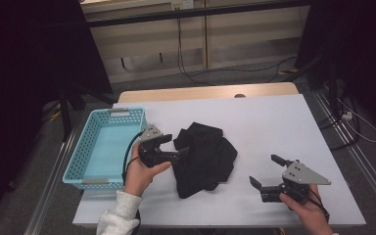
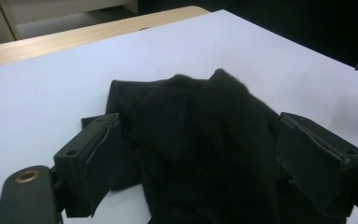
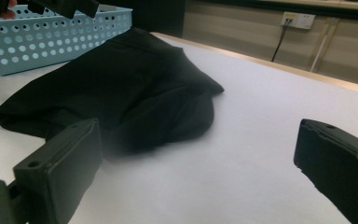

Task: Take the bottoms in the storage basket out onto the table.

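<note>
A crumpled black cloth (image 1: 205,156) lies in a heap near the middle of the white table (image 1: 274,122). My left gripper (image 1: 176,144) is at the cloth's left edge, held by a hand in a white sleeve. In the left gripper view its jaws stand wide apart (image 2: 200,158), with the cloth (image 2: 200,121) between them and neither pad pressing on it. My right gripper (image 1: 263,169) is open low over bare table, to the right of the cloth and apart from it. In the right gripper view the cloth (image 3: 121,84) lies ahead of the open jaws (image 3: 200,158), which have nothing between them.
A light blue perforated basket (image 1: 120,111) stands at the table's left edge, just left of my left hand; it looks empty. It also shows behind the cloth as the basket (image 3: 51,42) in the right gripper view. The table's far and right parts are bare white surface.
</note>
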The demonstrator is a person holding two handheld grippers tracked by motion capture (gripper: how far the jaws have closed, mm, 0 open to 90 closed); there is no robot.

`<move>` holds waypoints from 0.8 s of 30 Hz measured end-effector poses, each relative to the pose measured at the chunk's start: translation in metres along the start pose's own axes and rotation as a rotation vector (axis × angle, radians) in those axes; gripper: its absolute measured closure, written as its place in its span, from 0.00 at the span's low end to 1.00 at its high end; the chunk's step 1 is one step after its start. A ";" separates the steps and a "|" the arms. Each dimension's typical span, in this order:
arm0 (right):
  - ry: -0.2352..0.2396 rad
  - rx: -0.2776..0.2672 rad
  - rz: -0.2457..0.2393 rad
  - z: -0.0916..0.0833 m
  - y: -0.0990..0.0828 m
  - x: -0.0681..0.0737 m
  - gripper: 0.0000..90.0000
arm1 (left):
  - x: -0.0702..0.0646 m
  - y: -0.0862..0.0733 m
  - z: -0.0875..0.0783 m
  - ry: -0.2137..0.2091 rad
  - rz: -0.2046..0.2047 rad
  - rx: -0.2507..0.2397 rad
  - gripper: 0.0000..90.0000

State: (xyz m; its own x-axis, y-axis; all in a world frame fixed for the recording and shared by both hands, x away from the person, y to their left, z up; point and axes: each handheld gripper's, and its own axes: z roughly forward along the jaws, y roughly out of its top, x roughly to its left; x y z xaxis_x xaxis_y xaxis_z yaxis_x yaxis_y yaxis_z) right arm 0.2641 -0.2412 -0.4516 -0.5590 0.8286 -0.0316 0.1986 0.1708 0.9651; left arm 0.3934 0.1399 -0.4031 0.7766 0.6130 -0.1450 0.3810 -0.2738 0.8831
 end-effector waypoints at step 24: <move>0.087 0.067 -0.048 0.043 0.006 0.020 0.01 | -0.002 -0.012 0.000 0.020 0.036 0.058 0.15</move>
State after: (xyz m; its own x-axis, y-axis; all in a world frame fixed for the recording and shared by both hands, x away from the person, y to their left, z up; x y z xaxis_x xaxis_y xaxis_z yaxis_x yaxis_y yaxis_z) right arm 0.2888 -0.2000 -0.4574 -0.6363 0.7697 -0.0521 0.2212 0.2467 0.9435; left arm 0.3876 0.1423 -0.4133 0.7804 0.6167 -0.1035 0.3815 -0.3383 0.8602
